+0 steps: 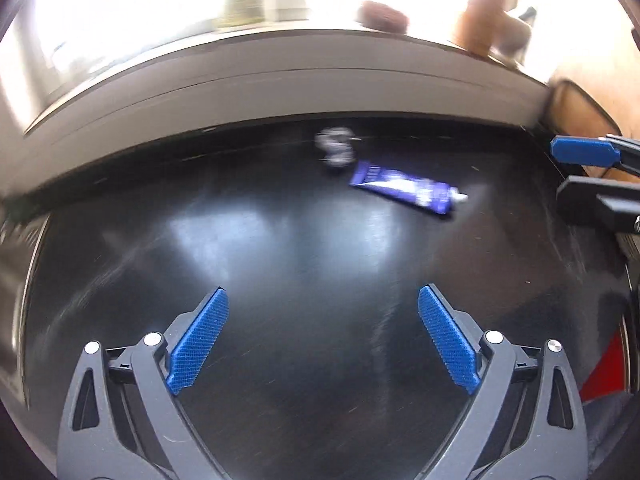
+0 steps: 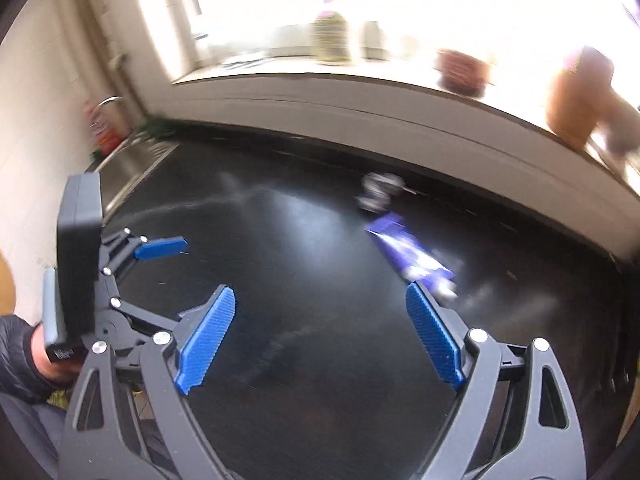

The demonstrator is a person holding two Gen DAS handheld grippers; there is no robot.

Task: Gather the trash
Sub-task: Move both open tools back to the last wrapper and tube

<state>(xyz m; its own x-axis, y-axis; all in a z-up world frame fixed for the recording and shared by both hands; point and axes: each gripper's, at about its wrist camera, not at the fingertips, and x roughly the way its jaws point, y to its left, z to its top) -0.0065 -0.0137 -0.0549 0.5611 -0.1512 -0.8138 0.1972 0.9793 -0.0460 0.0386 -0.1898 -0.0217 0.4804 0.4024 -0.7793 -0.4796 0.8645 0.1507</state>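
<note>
A purple tube (image 1: 406,188) lies on the black countertop (image 1: 280,240) just beside a crumpled silvery scrap (image 1: 335,148) near the back edge, while the left gripper (image 1: 323,340) and right gripper (image 2: 320,336) hover above, both spread wide and empty.

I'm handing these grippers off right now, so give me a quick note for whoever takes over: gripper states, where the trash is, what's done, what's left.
Left gripper: open, empty, above the black countertop.
Right gripper: open, empty, its right finger close to the tube's cap end.
Trash: purple tube lying flat toward the back of the counter, crumpled silvery wrapper just behind it, near the wall ledge.
Done: cannot tell from these views; neither piece is picked up.
Left: grab the tube and the wrapper and bin them; no bin is in view.
</note>
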